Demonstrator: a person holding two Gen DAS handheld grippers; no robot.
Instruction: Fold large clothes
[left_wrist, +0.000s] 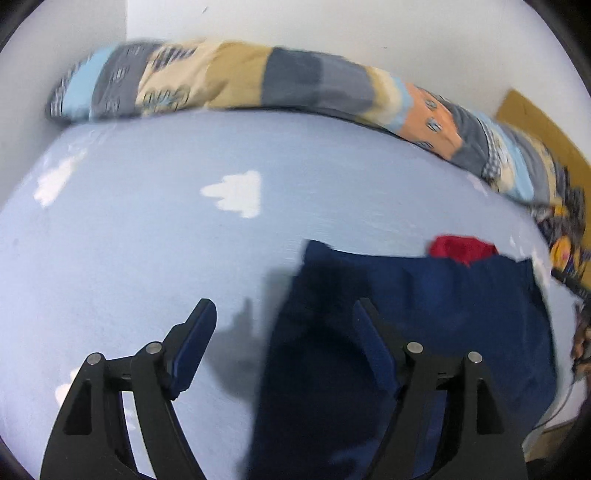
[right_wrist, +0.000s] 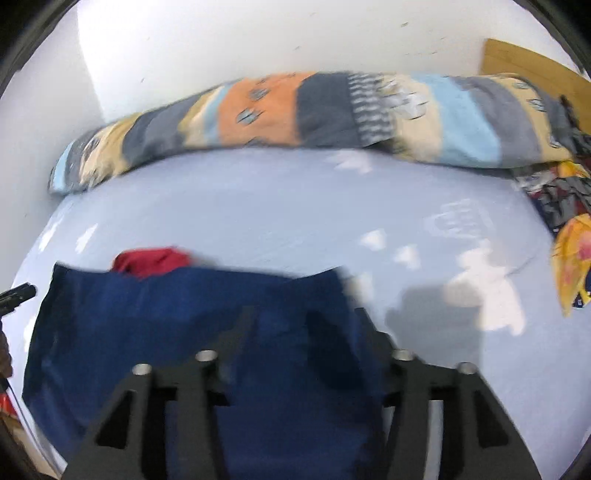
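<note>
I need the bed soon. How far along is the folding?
Done: the navy garment lies flat as a rough rectangle on the sheet, red fabric showing at its far edge. In hand: nothing; the left tool and right tool are open above it. Left: probably another fold, though blur hides detail.

Pale blue bed sheet (left_wrist: 155, 236) – white clouds, navy garment (left_wrist: 443, 317), red cloth (left_wrist: 461, 249), patchwork duvet (left_wrist: 236, 77)

Navy garment (right_wrist: 177, 325) flat on bed
</note>
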